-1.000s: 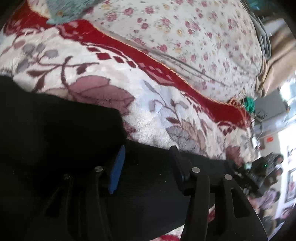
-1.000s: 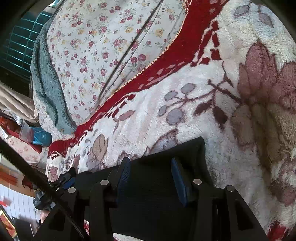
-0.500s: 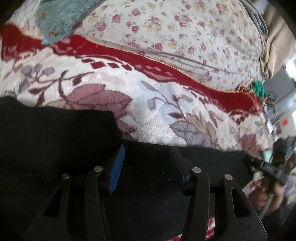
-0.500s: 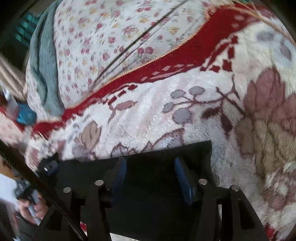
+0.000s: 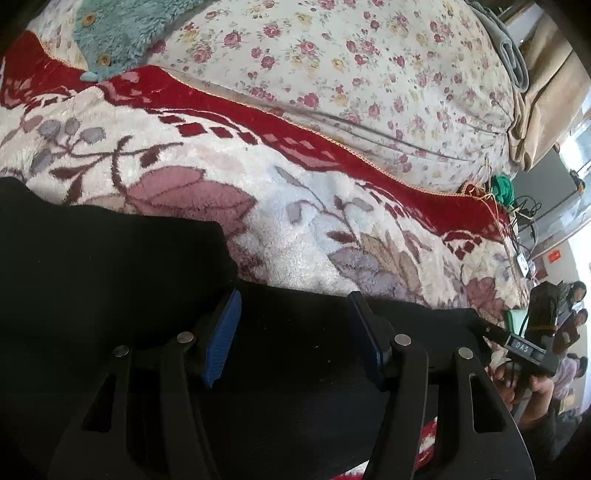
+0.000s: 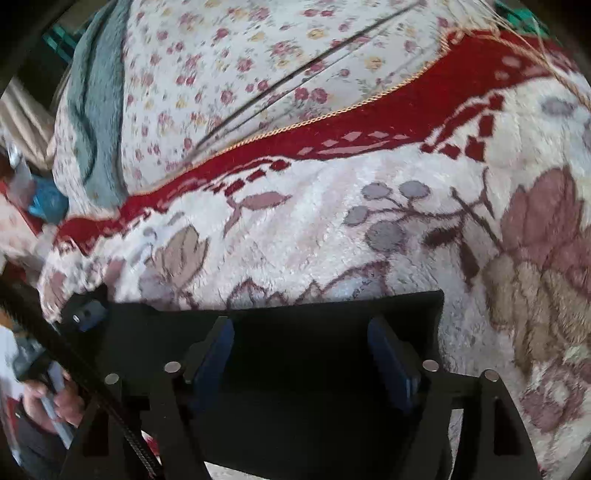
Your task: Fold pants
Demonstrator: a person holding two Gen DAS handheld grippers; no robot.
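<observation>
— Two grippers are seen, one at each side of the pants [image 5: 110, 280]. Why are they set like that?

— It looks like one end is meant to be worked from both sides at once, so the cloth can be moved evenly. That is only a guess. The left gripper [image 5: 295, 328] is held low over the black cloth, just past a step in the edge where a thicker lump is piled on the left.

— Is anything pinched by it?

— Nothing is seen to be pinched. Its blue pads [image 5: 221, 336] are spread wide apart, and only flat cloth is seen between them.

— And the right gripper [image 6: 301, 349]?

— It is spread wide too, with nothing pinched. It is held over a straight edge of the pants [image 6: 332, 314], close to a square corner on the right.

— Where are the pants laid?

— They are laid on a fluffy blanket [image 5: 295, 221] with leaves and a red band. A flowered quilt [image 5: 351, 74] is seen behind it, and a teal fuzzy thing [image 5: 122, 33] at the top left.

— How do the pants look?

— Black, soft and thin. The right end is flat and neat. The left end is bunched up. No fold lines can be made out, because the cloth is so dark.
</observation>
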